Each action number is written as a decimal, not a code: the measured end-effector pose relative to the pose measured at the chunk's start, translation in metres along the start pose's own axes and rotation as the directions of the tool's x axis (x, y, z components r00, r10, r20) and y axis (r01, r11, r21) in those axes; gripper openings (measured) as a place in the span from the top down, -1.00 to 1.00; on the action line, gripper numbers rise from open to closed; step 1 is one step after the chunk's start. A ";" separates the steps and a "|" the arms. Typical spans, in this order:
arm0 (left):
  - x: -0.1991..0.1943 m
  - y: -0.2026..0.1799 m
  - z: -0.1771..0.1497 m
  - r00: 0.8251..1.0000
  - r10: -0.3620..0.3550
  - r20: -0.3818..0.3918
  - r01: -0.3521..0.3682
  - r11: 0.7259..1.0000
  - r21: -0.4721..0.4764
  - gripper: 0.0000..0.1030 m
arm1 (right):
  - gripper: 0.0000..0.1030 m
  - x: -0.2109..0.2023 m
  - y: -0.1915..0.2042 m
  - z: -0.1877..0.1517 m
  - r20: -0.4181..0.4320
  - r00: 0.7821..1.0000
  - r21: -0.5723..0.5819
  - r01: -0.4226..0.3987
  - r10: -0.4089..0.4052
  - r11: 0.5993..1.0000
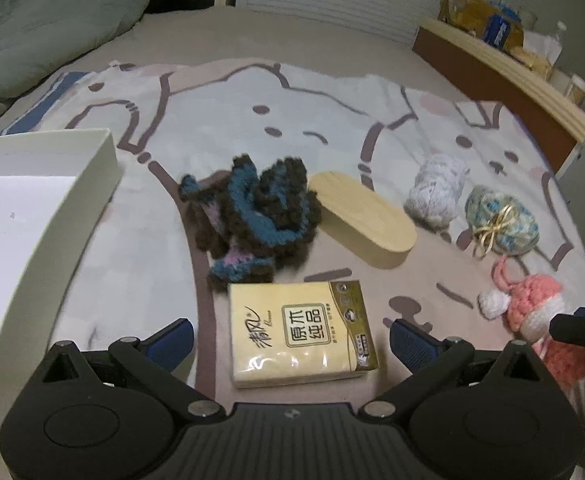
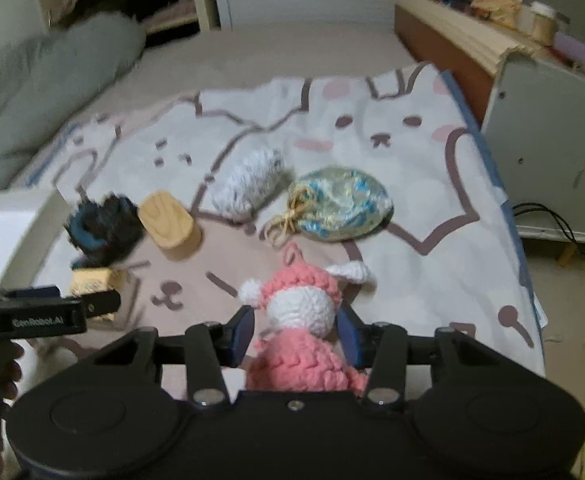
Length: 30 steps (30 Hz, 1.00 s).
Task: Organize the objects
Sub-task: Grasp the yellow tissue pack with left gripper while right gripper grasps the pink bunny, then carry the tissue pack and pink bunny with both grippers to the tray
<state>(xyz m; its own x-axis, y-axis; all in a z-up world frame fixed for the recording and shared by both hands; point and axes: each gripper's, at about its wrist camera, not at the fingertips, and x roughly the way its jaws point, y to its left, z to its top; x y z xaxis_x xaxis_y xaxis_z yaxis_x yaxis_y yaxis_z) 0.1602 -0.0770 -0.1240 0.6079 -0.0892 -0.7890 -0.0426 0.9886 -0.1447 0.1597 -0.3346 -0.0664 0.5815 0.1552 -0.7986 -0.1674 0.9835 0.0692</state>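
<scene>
On the bed's cartoon blanket lie a yellow tissue pack [image 1: 298,332], a dark blue-brown crochet piece [image 1: 252,216], an oval wooden box [image 1: 362,218], a white yarn ball [image 1: 436,190], a blue-gold pouch [image 1: 502,220] and a pink-white crochet doll [image 2: 304,320]. My left gripper [image 1: 290,338] is open with its fingers on either side of the tissue pack. My right gripper [image 2: 296,332] has its blue pads against the doll's sides. The doll [image 1: 540,320] also shows at the right of the left wrist view.
An open white box [image 1: 40,208] stands at the left. A grey-green duvet [image 1: 40,20] lies at the back left. A wooden bed rail with clutter [image 1: 504,64] runs along the right. A grey panel [image 2: 548,148] stands beside the bed.
</scene>
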 end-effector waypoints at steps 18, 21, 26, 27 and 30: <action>-0.010 0.021 -0.006 0.994 -0.055 -0.097 0.063 0.995 0.082 -0.46 | 0.26 0.000 0.013 -0.018 -0.093 0.989 0.102 -0.109 0.119 0.989; -0.019 0.022 -0.012 0.993 -0.056 -0.108 0.068 0.991 0.116 -0.45 | 0.26 -0.007 0.023 -0.021 -0.087 0.988 0.093 -0.120 0.128 0.988; -0.042 0.026 -0.012 0.995 -0.062 -0.079 0.071 0.991 0.114 -0.45 | 0.26 -0.017 0.033 -0.024 -0.061 0.992 0.099 -0.103 0.110 0.990; -0.047 0.026 -0.010 0.996 -0.061 -0.069 0.069 0.991 0.117 -0.45 | 0.26 -0.020 0.034 -0.023 -0.051 0.993 0.103 -0.102 0.108 0.989; -0.065 0.027 -0.003 0.997 -0.063 -0.035 0.067 0.991 0.115 -0.45 | 0.26 -0.031 0.034 -0.022 -0.015 0.994 0.122 -0.103 0.105 0.987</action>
<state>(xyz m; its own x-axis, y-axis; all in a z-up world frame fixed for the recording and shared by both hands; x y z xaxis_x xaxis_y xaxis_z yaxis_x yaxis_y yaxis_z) 0.1170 -0.0452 -0.0788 0.5813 -0.1560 -0.7986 0.0898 0.9878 -0.1275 0.1183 -0.3077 -0.0523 0.5491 0.2563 -0.7955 -0.1276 0.9664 0.2232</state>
